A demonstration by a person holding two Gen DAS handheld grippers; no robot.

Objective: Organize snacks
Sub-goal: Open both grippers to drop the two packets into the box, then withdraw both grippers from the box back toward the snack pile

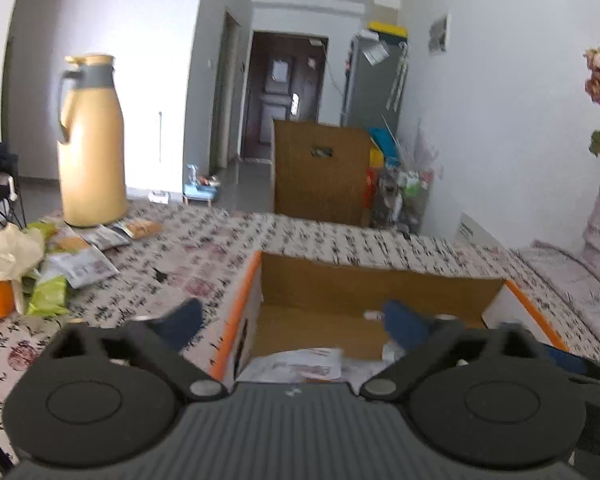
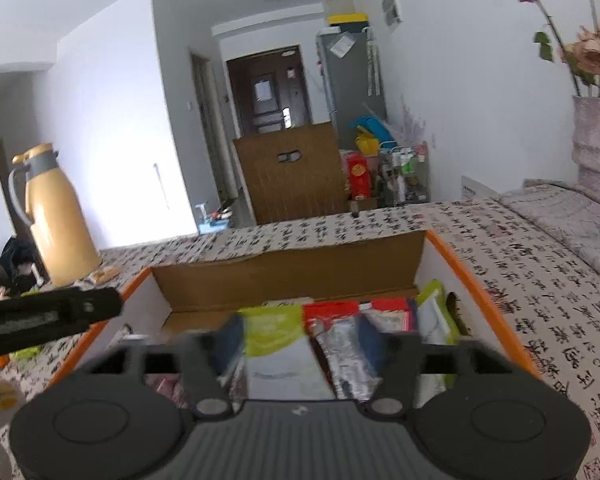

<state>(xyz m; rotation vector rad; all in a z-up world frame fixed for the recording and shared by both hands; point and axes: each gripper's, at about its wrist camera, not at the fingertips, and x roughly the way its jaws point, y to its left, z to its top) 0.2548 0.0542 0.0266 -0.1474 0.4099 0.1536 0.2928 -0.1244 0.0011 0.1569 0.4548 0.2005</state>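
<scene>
The box (image 2: 284, 276), an open cardboard tray with brown inner walls, white sides and orange rims, lies on the script-printed cloth (image 2: 540, 280) with its long axis running left to right across both views, its open top facing up. In the right wrist view its packets (image 2: 276, 336) stand side by side in a row along that axis: one lime green and white, one red and silver, one more red, and a pale green one at the right end. The left gripper (image 1: 292, 320) has its blue fingers spread wide over the box's left end with nothing between them, and the right gripper (image 2: 300, 344) is also spread apart, its fingers straddling the green and silver packets without pressing on them.
</scene>
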